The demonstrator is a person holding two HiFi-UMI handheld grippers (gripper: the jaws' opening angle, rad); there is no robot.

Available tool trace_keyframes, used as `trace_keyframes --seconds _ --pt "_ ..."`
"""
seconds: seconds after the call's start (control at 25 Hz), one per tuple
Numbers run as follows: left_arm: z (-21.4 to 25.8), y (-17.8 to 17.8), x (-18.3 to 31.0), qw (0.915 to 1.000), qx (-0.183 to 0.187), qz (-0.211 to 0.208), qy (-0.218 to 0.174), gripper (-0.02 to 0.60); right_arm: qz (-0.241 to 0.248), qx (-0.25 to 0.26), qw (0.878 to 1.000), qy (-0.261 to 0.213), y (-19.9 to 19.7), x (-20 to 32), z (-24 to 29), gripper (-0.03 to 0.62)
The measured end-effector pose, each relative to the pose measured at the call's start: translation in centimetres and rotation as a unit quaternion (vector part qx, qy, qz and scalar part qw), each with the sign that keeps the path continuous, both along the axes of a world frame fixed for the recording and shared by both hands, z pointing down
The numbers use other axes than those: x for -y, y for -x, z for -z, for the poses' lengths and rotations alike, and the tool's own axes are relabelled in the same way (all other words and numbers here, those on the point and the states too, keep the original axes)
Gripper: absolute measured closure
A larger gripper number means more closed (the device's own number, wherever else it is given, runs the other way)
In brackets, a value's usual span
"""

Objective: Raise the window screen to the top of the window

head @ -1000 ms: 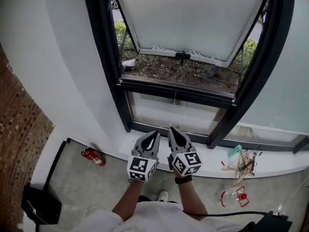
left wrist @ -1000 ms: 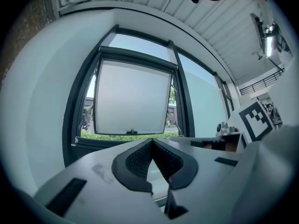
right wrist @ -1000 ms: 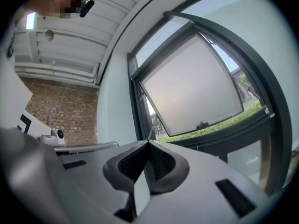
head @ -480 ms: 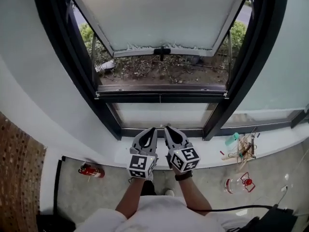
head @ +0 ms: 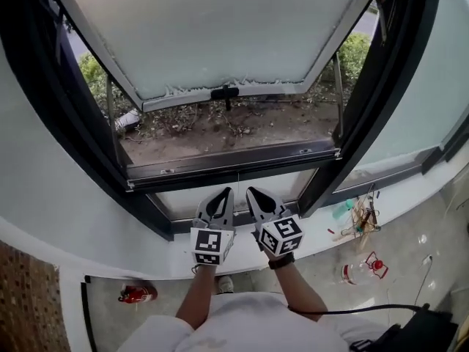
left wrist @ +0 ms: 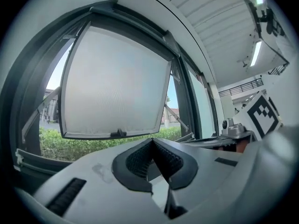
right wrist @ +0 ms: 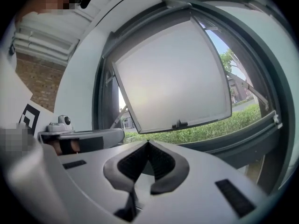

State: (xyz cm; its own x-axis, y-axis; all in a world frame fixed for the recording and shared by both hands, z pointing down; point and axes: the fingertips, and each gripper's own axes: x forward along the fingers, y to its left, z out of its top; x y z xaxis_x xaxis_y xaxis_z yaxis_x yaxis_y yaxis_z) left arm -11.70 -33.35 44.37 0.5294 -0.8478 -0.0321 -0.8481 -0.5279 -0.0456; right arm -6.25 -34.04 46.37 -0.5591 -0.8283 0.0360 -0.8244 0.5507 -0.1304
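The left gripper (head: 223, 195) is seen with its ribbed pads pressed together and nothing between them. The right gripper (head: 254, 193) is likewise closed on nothing. Both are held side by side at the lower centre of the head view, pointed at the window and touching no part of it. Beneath them a white ledge (head: 139, 257) is crossed by the forearms, and just above their tips a low fixed pane (head: 179, 196) is set into the dark frame. Above that pane a dark horizontal rail (head: 234, 166) runs along the bottom of the window opening (head: 220, 134), with a small pale tab near each end. This rail is judged, not plainly seen, to be the pull bar of the window screen (head: 167, 171), parked at the foot of the opening. No mesh can be made out across the opening, through which bare ground (head: 242, 123) and a hedge are seen sharply. Further out, towards the top of the frame, a frosted sash (head: 220, 28) is swung outward, a black handle (head: 225, 92) fixed at the middle of its lower edge. As far as can be judged, nothing of the task has been done: the screen is not yet raised and has not been gripped. What is left is for the rail to be reached, taken hold of and drawn up to the top of the window.
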Motion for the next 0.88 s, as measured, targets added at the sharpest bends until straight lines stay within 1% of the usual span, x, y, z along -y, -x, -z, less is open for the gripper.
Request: trace_keyframes --seconds 0.12,0.24,0.32,0.4,0.48,0.56,0.64,0.68,0.76,0.8,0.84,0.88 --pt "-0.6 0.3 1.7 0.9991 0.024 -0.033 0.000 0.580 -0.026 -0.027 0.999 0.014 0.5 0.9 -1.5 0.592" --pt "-1.8 0.4 3.0 0.9973 0.060 -0.042 -0.004 0.580 -0.047 -0.044 0.997 0.046 0.3 1.3 -4.2 0.592" --pt "-2.3 0.0 4.0 0.9961 0.073 -0.050 -0.006 0.580 -0.056 -0.049 0.995 0.064 -0.3 2.0 -5.9 0.591" --pt "-2.2 -0.7 5.1 0.9946 0.083 -0.061 -0.010 0.580 -0.065 -0.055 0.994 0.073 -1.1 3.0 -7.1 0.591" --pt "-2.4 -1.1 6.2 0.9927 0.104 -0.060 -0.010 0.580 -0.066 -0.053 0.994 0.076 -1.7 3.9 -8.0 0.591" --pt "-2.7 -1.3 7.0 0.9886 0.141 -0.051 -0.016 0.580 -0.054 -0.049 0.995 0.075 -1.8 4.5 -8.7 0.591" --pt "-3.2 -1.7 7.6 0.9806 0.188 -0.049 -0.022 0.580 -0.041 -0.051 0.995 0.079 -1.6 5.0 -9.5 0.591" --pt "-3.7 -1.9 7.8 0.9751 0.214 -0.053 -0.022 0.580 -0.038 -0.053 0.994 0.084 -1.7 5.2 -10.0 0.591" --pt "-4.9 -2.6 7.9 0.9594 0.272 -0.069 -0.024 0.580 -0.043 -0.060 0.992 0.101 -2.1 5.9 -11.3 0.589" --pt "-5.4 -2.8 8.0 0.9501 0.301 -0.078 -0.028 0.580 -0.045 -0.066 0.991 0.111 -2.3 6.3 -12.1 0.563" --pt "-5.9 -3.0 8.1 0.9414 0.325 -0.086 -0.031 0.580 -0.044 -0.073 0.989 0.123 -2.4 6.8 -12.8 0.511" --pt "-6.3 -3.1 8.2 0.9333 0.346 -0.091 -0.032 0.578 -0.039 -0.079 0.987 0.134 -2.4 7.1 -13.6 0.474"
